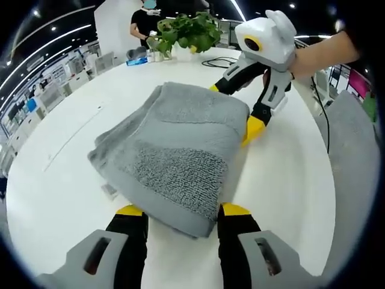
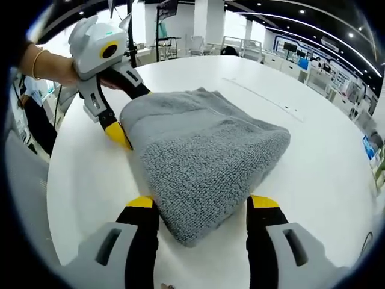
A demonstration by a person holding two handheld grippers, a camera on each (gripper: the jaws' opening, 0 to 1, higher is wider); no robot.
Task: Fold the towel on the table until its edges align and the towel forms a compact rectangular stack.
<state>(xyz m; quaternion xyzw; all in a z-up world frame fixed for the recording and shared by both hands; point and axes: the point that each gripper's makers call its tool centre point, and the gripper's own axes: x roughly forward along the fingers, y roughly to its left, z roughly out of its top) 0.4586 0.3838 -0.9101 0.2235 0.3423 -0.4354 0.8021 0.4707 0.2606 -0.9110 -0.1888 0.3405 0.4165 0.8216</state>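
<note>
The left gripper [image 1: 178, 212] has its jaws spread wide, one yellow tip on each side of the near corner of the towel [image 1: 174, 153], with the cloth lying between them and not pinched. In the right gripper view the same gripper [image 2: 123, 123] comes in from the far side, its tips at the towel's [image 2: 204, 159] edge, held by a hand [image 2: 51, 66].

The right gripper [image 2: 203, 205] is spread in the same way: its two tips straddle the opposite end of the bundle, touching or just beside the terry, with nothing clamped. The left gripper view shows it [image 1: 243, 117] at the towel's far right corner, one tip tucked against the fold and the other resting on the table [image 1: 289, 180].

The towel sits near the middle of the round white table, well away from its edge, already folded into a thick grey block of several layers. Its sides are roughly parallel, though the lower layers stick out a little along one side. The two grippers look placed at opposite ends so as to square the stack, nudging the edges in rather than lifting. By my judgement the folding is almost done and only this tidying is left.

A plant [image 1: 187, 30] and a black cable [image 1: 219, 61] lie at the table's far edge, near a person [image 1: 144, 21].
</note>
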